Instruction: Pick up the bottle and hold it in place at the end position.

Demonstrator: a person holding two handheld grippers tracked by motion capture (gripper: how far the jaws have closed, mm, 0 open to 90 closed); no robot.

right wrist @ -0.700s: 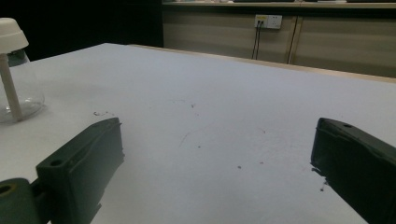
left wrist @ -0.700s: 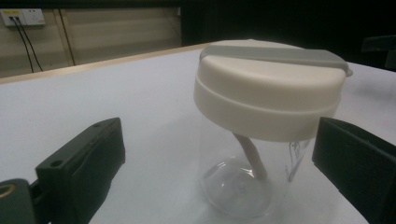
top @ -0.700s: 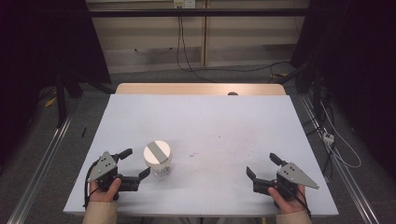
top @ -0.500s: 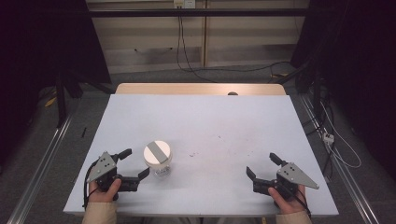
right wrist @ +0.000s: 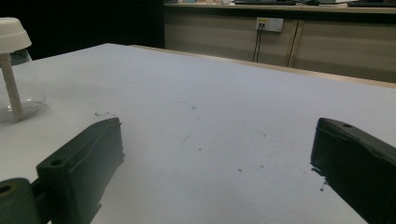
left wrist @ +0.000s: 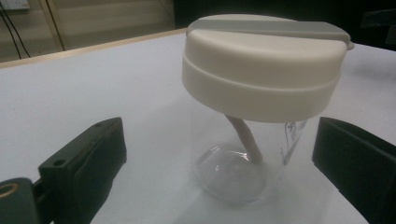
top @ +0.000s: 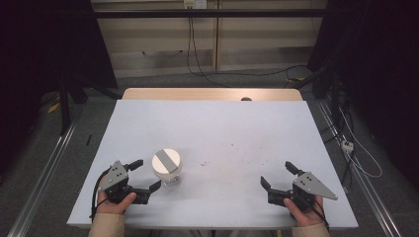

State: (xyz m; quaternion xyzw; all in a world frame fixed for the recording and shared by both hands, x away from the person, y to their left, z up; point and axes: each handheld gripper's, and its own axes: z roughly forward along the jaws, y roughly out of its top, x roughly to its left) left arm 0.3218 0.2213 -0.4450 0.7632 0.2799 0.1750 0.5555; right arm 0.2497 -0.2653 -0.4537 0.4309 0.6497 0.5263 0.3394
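We held both tongs released: left tongs (top: 146, 175) flanked the lidded jar (top: 167, 168); right tongs (top: 276, 175) stood well apart.

Jar (right wrist: 14, 70) cut off at left edge

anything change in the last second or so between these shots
Nothing visibly changed. The left gripper sits open beside the jar without touching it, the right gripper rests open near the table's front right corner, and the jar stands upright with its lid on, just as before.
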